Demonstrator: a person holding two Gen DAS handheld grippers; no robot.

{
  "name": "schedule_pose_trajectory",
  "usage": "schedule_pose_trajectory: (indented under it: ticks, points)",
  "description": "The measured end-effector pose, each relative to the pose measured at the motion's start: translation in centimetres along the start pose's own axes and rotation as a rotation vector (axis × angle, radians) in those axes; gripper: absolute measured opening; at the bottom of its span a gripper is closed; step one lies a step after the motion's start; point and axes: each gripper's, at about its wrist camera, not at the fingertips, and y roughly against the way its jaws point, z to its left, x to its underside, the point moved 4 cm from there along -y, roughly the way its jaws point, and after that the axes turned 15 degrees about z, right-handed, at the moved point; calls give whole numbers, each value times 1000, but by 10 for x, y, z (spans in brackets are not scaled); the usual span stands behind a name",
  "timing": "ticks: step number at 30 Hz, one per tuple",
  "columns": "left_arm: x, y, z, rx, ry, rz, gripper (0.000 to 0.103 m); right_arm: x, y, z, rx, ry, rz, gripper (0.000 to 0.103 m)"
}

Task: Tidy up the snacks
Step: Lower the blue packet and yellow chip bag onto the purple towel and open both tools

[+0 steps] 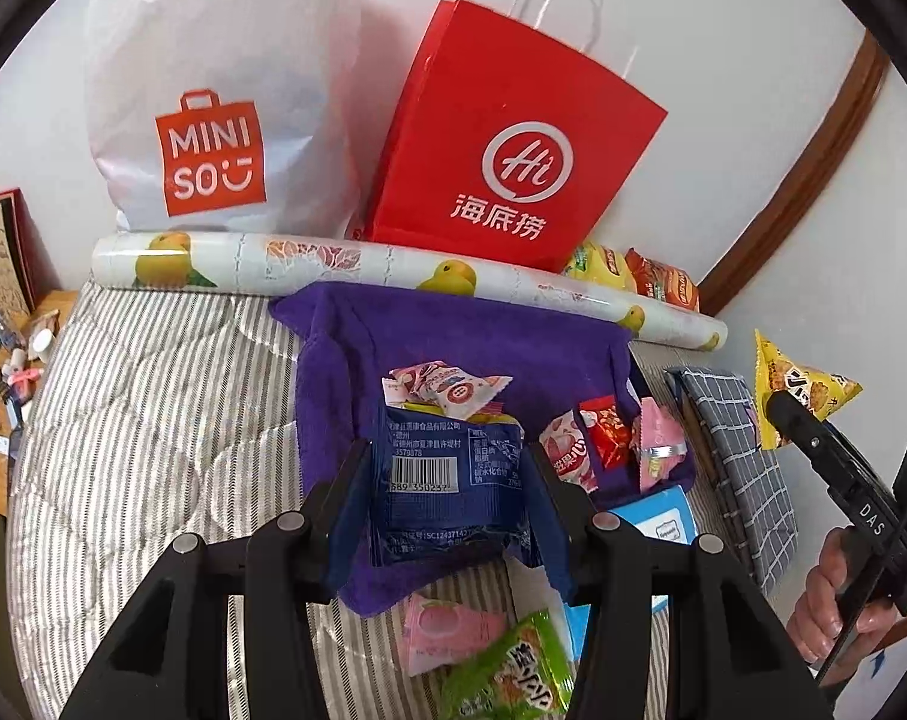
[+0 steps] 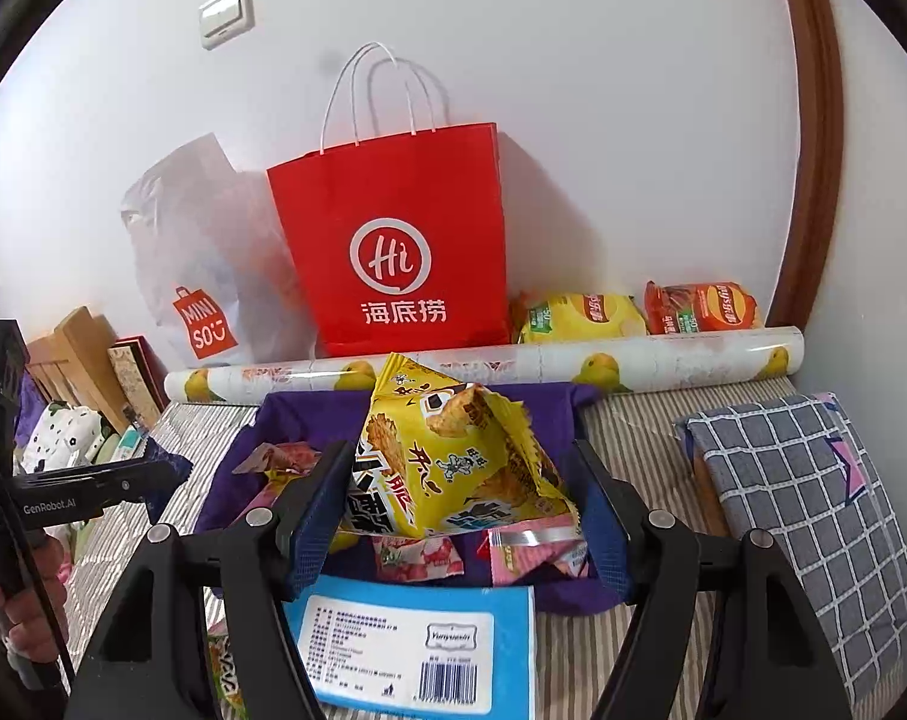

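Two packets are off the bed right now, one in each of your grippers. Your left gripper [image 1: 447, 480] has its pads pressed against both sides of a dark blue snack packet [image 1: 447, 480], barcode side facing the camera, held over the purple cloth [image 1: 453, 336]. Your right gripper [image 2: 459, 480] is clamped on a yellow snack packet [image 2: 453, 456] with cartoon print (puffy, so the jaws stand fairly wide), also over that cloth.

Loose on the purple cloth lie several small sweets: a pink-and-white wrapper [image 1: 447, 387] just behind the blue packet, a red wrapper [image 1: 603, 429] and a pink one [image 1: 657, 444] to its right. A green packet [image 1: 507, 672] and a pink pouch [image 1: 447, 630] rest on the striped bedding [image 1: 153, 396] below your left gripper. A light blue box [image 2: 417, 648] sits under your right gripper.

Against the wall stand a red paper bag [image 2: 393, 240] and a white plastic bag [image 1: 225, 90], with a fruit-printed roll [image 1: 345, 264] lying in front of them. Two chip bags, yellow [image 2: 579, 315] and orange [image 2: 702, 306], lie beside the red bag. A checked grey cushion [image 2: 801, 510] is off to the right.
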Motion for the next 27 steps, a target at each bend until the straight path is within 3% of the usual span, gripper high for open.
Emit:
schedule_pose_trajectory:
  ticks: [27]
  points:
    - [-22,-58,31,48,65,53,47,-4,-104,19,1,69,173,71]
